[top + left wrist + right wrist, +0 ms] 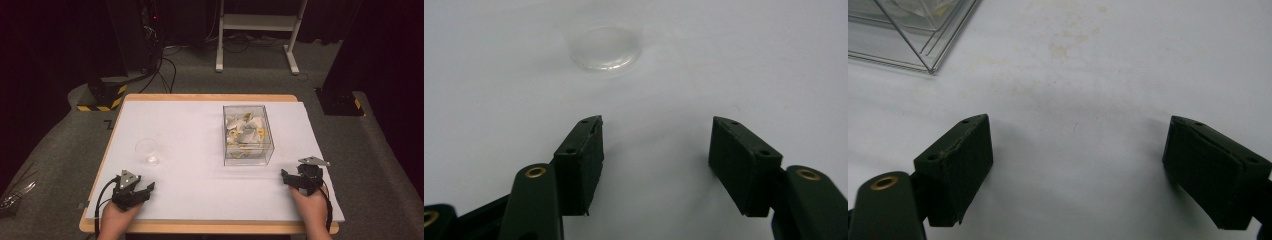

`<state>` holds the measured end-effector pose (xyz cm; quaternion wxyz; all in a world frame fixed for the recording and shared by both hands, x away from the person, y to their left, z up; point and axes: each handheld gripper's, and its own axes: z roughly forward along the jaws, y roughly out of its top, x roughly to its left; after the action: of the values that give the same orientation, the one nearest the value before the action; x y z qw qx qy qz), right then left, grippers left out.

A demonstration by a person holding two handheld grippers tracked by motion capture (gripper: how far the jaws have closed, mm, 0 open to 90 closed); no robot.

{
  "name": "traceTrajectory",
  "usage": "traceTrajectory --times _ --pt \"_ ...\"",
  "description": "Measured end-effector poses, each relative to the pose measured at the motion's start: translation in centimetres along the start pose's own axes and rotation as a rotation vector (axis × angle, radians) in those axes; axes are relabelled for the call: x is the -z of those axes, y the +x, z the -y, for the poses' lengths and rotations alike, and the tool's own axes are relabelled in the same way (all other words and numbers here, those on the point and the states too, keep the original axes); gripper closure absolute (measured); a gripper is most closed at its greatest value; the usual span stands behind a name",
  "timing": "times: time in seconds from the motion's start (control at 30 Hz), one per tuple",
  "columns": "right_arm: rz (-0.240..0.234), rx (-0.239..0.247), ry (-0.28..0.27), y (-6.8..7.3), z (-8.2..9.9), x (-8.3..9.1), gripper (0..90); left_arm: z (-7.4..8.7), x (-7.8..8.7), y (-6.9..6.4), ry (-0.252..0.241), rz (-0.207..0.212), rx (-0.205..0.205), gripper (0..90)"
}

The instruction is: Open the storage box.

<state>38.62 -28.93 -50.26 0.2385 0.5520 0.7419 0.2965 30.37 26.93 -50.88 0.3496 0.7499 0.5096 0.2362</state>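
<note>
A small clear glass [148, 151] stands on the white table sheet [200, 150] at the left; its round base [606, 47] lies a short way ahead of my left gripper [656, 135]. That left gripper [145, 187] rests near the front left edge, open, with nothing between its jaws. A clear plastic box [247, 134] holding several pale and yellow pieces stands right of centre. My right gripper [285, 176] sits near the front right, open and empty [1075, 145], with the box's corner [923, 40] at the upper left of its view.
Beyond the table's far edge is grey carpet with cables, a white frame's legs [255, 35] and a yellow-black striped base [102, 97]. Faint stains mark the sheet [1063, 50] ahead of the right gripper.
</note>
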Motion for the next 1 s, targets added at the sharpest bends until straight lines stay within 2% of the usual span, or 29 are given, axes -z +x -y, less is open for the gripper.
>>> traceTrajectory --times 0.43,0.53,0.87,1.0 --pt "0.010 0.003 -0.005 0.1 0.1 0.0 12.4 -0.2 0.0 0.0 0.013 -0.014 -0.008 37.0" --pt "0.006 -0.003 0.000 0.1 0.0 0.0 12.4 -0.3 0.1 0.1 0.016 -0.025 0.007 36.4" --pt "0.000 0.000 0.000 0.0 0.0 0.0 12.4 -0.4 0.1 1.4 0.023 -0.108 0.015 33.0" --pt "0.000 -0.003 0.002 0.0 0.0 0.0 12.4 -0.4 -0.1 1.4 0.023 -0.110 0.010 30.6"
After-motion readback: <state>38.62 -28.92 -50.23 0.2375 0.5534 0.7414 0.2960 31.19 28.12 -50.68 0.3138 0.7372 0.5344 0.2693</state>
